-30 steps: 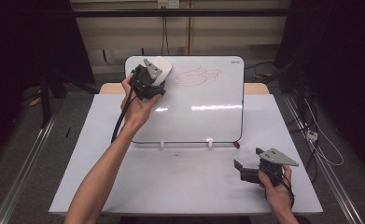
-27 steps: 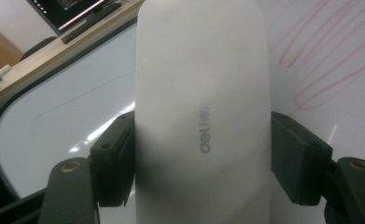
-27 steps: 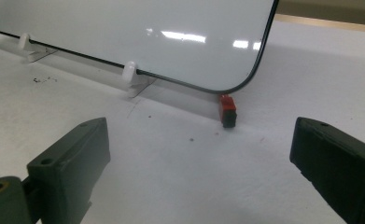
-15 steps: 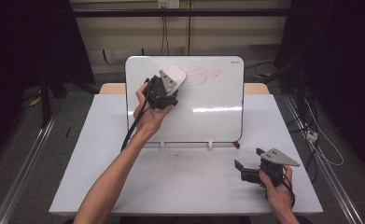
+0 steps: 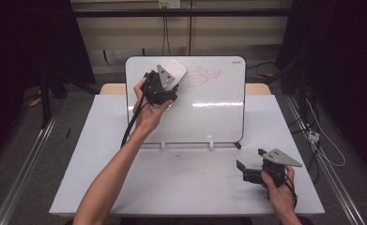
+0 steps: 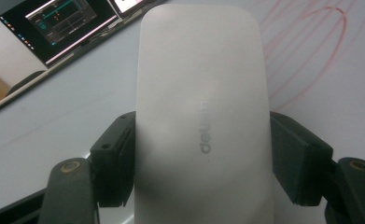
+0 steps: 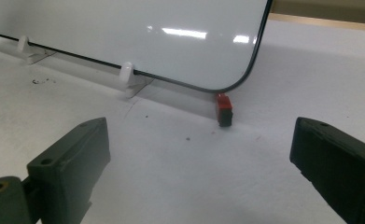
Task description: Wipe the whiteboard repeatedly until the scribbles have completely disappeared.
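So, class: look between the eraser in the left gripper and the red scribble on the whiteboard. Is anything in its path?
Nothing visible. The left gripper holds the eraser against the whiteboard, and only bare board lies between it and the red scribble beside it.

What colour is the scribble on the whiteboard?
Red. The scribble shows best in the high view, beside the eraser.

My table (image 5: pixel 101 164) is white and flat, with a few dark specks near its middle. The whiteboard (image 5: pixel 209 117) stands on it, propped in two small white clips (image 7: pixel 126 74). A small red block (image 7: pixel 224 108) lies on it just beside the board's lower right corner.
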